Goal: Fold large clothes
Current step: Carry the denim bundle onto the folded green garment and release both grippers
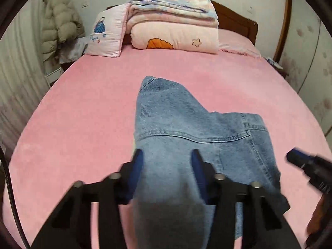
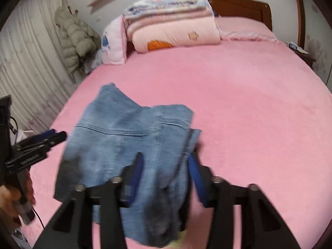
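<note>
Left wrist view first: the left gripper (image 1: 167, 155) pinches a bunched fold of the denim garment (image 1: 186, 124), and the right gripper (image 2: 166, 158) clamps the same cloth on its other side, near the front edge of the bed (image 1: 83, 114). The risk, I'd say, is thick denim slipping from a shallow pinch, or the fold landing crooked. Beyond lies plenty of open pink sheet; the stacked quilts (image 1: 174, 27) and pillow (image 1: 105, 35) sit well apart at the headboard edge.
</note>
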{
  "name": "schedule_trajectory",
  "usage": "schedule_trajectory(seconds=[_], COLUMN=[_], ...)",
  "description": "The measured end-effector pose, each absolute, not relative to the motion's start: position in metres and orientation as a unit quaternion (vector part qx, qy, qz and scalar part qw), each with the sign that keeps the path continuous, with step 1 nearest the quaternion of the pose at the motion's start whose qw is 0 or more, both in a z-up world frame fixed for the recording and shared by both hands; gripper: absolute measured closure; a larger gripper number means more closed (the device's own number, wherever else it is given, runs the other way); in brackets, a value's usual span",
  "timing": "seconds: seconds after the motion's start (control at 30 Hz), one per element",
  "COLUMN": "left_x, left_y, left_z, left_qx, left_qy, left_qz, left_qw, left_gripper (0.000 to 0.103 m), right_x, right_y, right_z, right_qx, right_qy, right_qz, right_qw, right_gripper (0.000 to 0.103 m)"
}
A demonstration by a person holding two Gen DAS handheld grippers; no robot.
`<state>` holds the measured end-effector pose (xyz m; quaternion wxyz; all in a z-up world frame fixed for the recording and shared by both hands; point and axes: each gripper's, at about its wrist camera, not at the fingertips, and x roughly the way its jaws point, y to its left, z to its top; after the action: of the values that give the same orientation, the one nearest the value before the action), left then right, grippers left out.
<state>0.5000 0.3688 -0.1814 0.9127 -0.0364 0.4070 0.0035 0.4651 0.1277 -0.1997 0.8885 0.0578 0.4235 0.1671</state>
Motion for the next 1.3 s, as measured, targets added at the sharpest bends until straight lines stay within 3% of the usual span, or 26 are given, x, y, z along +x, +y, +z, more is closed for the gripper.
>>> schedule_trajectory(seconds=[0.1,0.23,0.27,0.63,0.67,0.73,0.8,1.07,1.17,1.23,1.3], left_x=[0.493,0.485,0.485,0.478,0.477,0.471,0.454,0.369,0.330,0.304,0.282], left_y=[0.361,0.366,0.367,0.367,0.368,0.370,0.371,0.335,0.312,0.294,0.277], left_z=[-0.197,-0.220,-0.225,-0.233,-0.227,-0.217,-0.201,-0.120,-0.087,-0.067,-0.051], left_qx=[-0.044,-0.044,-0.039,-0.035,-0.042,-0.063,-0.092,-0.100,-0.112,-0.128,-0.136], left_qy=[0.403,0.397,0.396,0.389,0.398,0.410,0.410,0.410,0.411,0.426,0.442], left_qz=[0.017,0.043,0.040,0.032,0.031,0.029,0.030,0.024,0.024,0.022,0.020], left_qw=[0.914,0.916,0.916,0.920,0.916,0.909,0.907,0.906,0.904,0.895,0.887], left_gripper=[0.077,0.078,0.078,0.075,0.072,0.045,0.029,0.019,0.013,0.004,0.003], right_x=[0.469,0.480,0.482,0.482,0.481,0.475,0.462,0.373,0.341,0.317,0.289], right_y=[0.154,0.154,0.149,0.148,0.146,0.139,0.128,0.065,0.036,0.016,-0.004], right_z=[-0.217,-0.256,-0.266,-0.283,-0.280,-0.269,-0.253,-0.164,-0.133,-0.112,-0.089], right_qx=[0.047,0.042,0.044,0.027,0.034,0.055,0.076,0.109,0.121,0.128,0.120], right_qy=[0.433,0.460,0.465,0.471,0.475,0.481,0.481,0.475,0.476,0.477,0.476], right_qz=[0.159,0.121,0.112,0.117,0.119,0.123,0.129,0.155,0.160,0.164,0.160], right_qw=[0.886,0.879,0.877,0.874,0.871,0.866,0.864,0.859,0.856,0.854,0.856], right_gripper=[0.092,0.097,0.103,0.103,0.103,0.103,0.102,0.100,0.100,0.100,0.100])
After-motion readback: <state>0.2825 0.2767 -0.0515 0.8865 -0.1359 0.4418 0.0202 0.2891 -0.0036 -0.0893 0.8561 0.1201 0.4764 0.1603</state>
